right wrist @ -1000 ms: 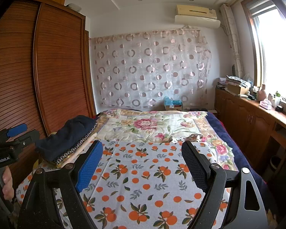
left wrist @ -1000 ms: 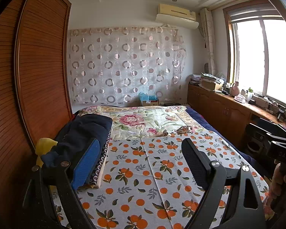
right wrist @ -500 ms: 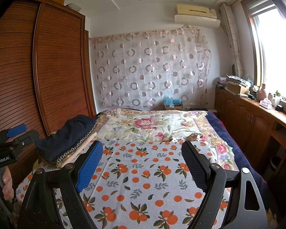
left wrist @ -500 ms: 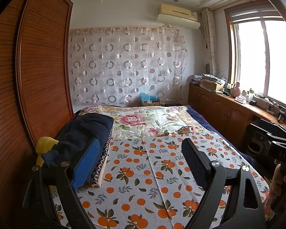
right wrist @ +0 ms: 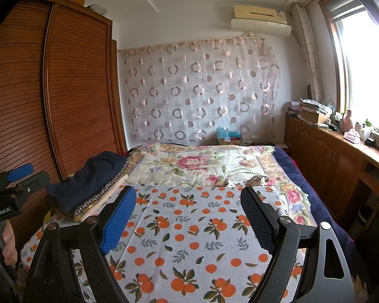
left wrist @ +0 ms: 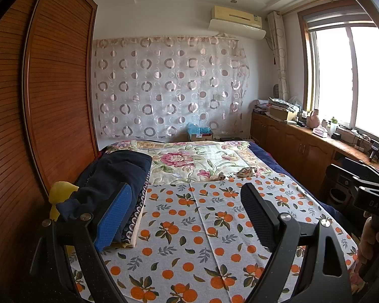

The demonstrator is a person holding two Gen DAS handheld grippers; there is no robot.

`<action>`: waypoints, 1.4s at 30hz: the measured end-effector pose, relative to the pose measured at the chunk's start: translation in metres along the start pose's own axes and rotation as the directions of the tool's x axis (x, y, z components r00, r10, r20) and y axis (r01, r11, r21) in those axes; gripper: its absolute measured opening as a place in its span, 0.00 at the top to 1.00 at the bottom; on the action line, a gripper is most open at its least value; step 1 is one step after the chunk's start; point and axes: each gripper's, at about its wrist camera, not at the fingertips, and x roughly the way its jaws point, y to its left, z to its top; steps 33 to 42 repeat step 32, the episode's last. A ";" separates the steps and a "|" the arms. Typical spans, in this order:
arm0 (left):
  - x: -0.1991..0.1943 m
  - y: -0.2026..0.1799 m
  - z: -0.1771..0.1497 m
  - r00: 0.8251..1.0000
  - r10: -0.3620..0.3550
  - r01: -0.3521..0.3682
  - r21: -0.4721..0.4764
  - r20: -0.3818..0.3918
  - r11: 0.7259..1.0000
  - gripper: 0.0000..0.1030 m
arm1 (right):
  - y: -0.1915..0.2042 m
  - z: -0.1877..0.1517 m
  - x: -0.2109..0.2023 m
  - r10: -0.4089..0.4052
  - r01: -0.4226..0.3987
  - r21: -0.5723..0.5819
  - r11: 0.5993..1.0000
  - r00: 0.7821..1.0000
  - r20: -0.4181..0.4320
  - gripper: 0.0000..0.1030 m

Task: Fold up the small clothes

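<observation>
A white cloth printed with oranges (left wrist: pixel 189 227) (right wrist: pixel 189 227) lies spread flat over the near half of the bed. A stack of folded clothes topped by a dark navy garment (left wrist: pixel 113 174) (right wrist: pixel 93 184) sits at the bed's left edge. A small crumpled patterned piece (left wrist: pixel 245 171) (right wrist: pixel 255 179) lies on the floral quilt beyond the cloth. My left gripper (left wrist: pixel 187 214) hovers open above the cloth, its blue pad beside the stack. My right gripper (right wrist: pixel 189 217) is open too, over the cloth's middle, with nothing between its fingers.
A slatted wooden wardrobe (left wrist: pixel 50 101) runs close along the bed's left side. Low wooden cabinets (right wrist: pixel 328 156) with a cluttered top stand on the right under the window. A floral quilt (right wrist: pixel 194 164) covers the far half. A yellow item (left wrist: pixel 60 192) peeks out behind the stack.
</observation>
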 end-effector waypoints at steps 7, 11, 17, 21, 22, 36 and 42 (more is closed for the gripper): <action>0.000 0.000 -0.001 1.000 0.001 -0.001 0.001 0.001 1.000 0.14 | -0.001 -0.001 0.000 0.002 -0.002 -0.002 1.000 1.000 0.000 0.17; 0.000 0.001 -0.001 1.000 0.000 0.000 0.000 0.001 1.000 0.14 | -0.001 -0.001 0.000 0.001 -0.001 -0.001 1.000 1.000 0.000 0.17; 0.000 0.001 -0.001 1.000 0.001 -0.001 0.000 0.002 1.000 0.14 | -0.001 -0.001 0.001 0.002 -0.002 -0.001 1.000 1.000 0.000 0.17; 0.000 0.001 -0.001 1.000 0.000 0.000 -0.001 0.002 1.000 0.14 | -0.001 -0.001 0.001 0.003 -0.003 -0.002 1.000 1.000 0.001 0.17; 0.000 0.001 -0.001 1.000 0.000 0.000 -0.001 0.002 1.000 0.14 | -0.001 -0.001 0.001 0.003 -0.003 -0.002 1.000 1.000 0.001 0.17; 0.001 0.002 -0.002 1.000 0.001 -0.001 -0.001 0.002 1.000 0.14 | -0.001 0.000 0.001 0.002 -0.002 -0.001 1.000 1.000 0.000 0.17; 0.001 0.002 -0.002 1.000 0.001 -0.001 -0.001 0.002 1.000 0.14 | -0.001 0.000 0.001 0.002 -0.002 -0.001 1.000 1.000 0.000 0.17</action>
